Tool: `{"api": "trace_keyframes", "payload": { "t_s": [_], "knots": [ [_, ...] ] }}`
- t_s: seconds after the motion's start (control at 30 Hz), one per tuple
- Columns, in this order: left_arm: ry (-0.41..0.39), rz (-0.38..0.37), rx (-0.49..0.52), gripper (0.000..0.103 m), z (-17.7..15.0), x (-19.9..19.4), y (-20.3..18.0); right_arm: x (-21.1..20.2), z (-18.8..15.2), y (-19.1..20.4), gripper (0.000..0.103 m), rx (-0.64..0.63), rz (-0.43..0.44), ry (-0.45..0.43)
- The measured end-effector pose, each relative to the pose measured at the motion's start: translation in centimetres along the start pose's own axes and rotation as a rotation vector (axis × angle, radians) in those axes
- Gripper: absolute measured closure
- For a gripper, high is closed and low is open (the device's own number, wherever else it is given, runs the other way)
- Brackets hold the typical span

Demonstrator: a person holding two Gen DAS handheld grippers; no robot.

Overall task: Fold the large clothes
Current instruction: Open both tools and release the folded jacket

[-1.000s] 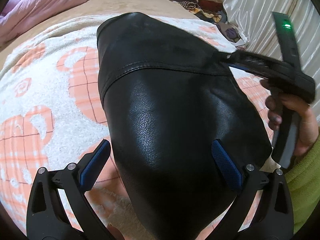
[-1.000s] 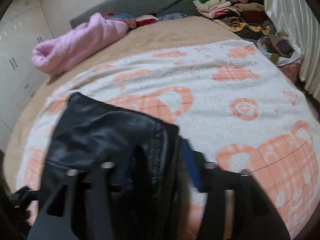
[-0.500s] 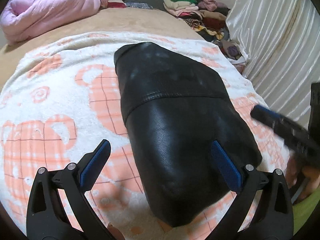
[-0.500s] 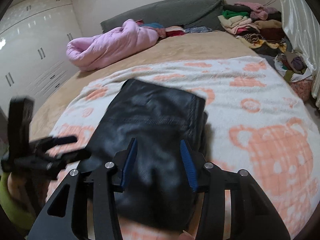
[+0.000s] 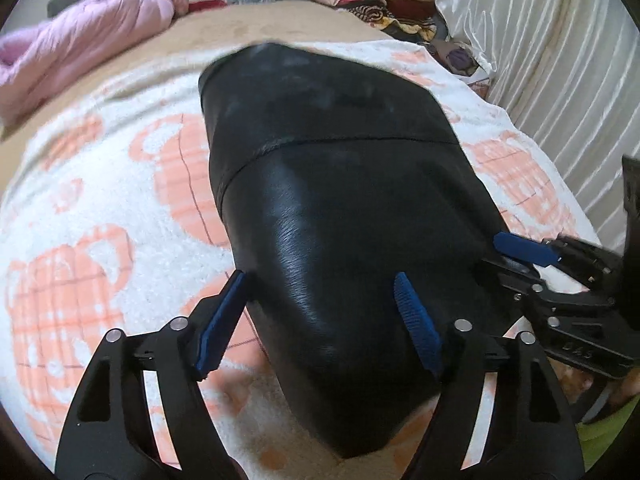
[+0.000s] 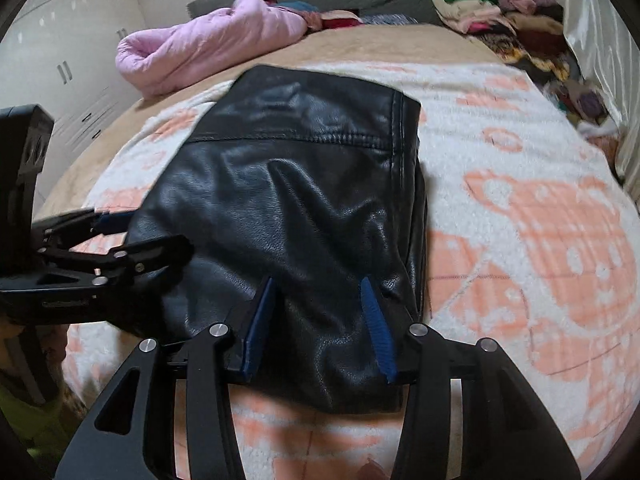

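Observation:
A folded black leather jacket [image 5: 340, 208] lies flat on a white blanket with orange prints [image 5: 100, 216]; it also shows in the right wrist view [image 6: 288, 208]. My left gripper [image 5: 320, 316] is open, its blue pads over the jacket's near end, holding nothing. My right gripper [image 6: 318, 324] is open over the jacket's near edge, also holding nothing. The right gripper shows in the left wrist view [image 5: 516, 252] at the jacket's right edge. The left gripper shows in the right wrist view [image 6: 132, 232] at the jacket's left edge.
A pink quilt [image 6: 208, 40] lies at the far side of the bed. A pile of folded clothes [image 6: 500, 12] sits at the far right by a white curtain [image 5: 552, 52]. White cupboards [image 6: 64, 64] stand on the left.
Both grippers have let go of the jacket and pulled back, then moved in low again at its near end. The jacket now lies folded flat.

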State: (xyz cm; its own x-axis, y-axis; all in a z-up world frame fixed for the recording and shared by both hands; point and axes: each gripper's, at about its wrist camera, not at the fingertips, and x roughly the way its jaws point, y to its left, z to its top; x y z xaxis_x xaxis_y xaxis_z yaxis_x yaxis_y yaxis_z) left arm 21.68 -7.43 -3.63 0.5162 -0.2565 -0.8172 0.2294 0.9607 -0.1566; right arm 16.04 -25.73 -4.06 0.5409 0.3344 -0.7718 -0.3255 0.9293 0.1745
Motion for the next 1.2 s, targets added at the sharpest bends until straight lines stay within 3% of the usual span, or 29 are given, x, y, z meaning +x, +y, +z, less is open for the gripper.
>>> {"api": "trace_keyframes", "payload": {
  "t_s": [0.1,0.6,0.8,1.0,1.03,1.2],
  "knots": [
    [0.022,-0.082,-0.078,0.033,-0.2,0.3,1.4,0.1,-0.5,-0.3,0.059,0.021,0.014,-0.012],
    [0.004,-0.047,-0.030,0.032,0.1,-2.0,0.0,-2.7,-0.2,0.0,0.052,0.074,0.021,-0.055],
    [-0.011,-0.047,-0.025,0.025,0.1,-3.0,-0.3,-3.9,-0.5,0.3,0.045,0.075,0.012,-0.071],
    [-0.017,-0.046,-0.032,0.016,0.0,-4.1,-0.2,-5.1,-0.8,0.4,0.029,0.074,-0.020,-0.082],
    [-0.021,-0.046,-0.032,0.010,0.0,-4.3,-0.2,-5.4,-0.8,0.4,0.027,0.078,-0.022,-0.088],
    [-0.039,-0.045,-0.043,0.009,-0.2,-5.6,-0.2,-7.5,-1.1,0.6,0.011,0.087,-0.041,-0.128]
  ]
}}
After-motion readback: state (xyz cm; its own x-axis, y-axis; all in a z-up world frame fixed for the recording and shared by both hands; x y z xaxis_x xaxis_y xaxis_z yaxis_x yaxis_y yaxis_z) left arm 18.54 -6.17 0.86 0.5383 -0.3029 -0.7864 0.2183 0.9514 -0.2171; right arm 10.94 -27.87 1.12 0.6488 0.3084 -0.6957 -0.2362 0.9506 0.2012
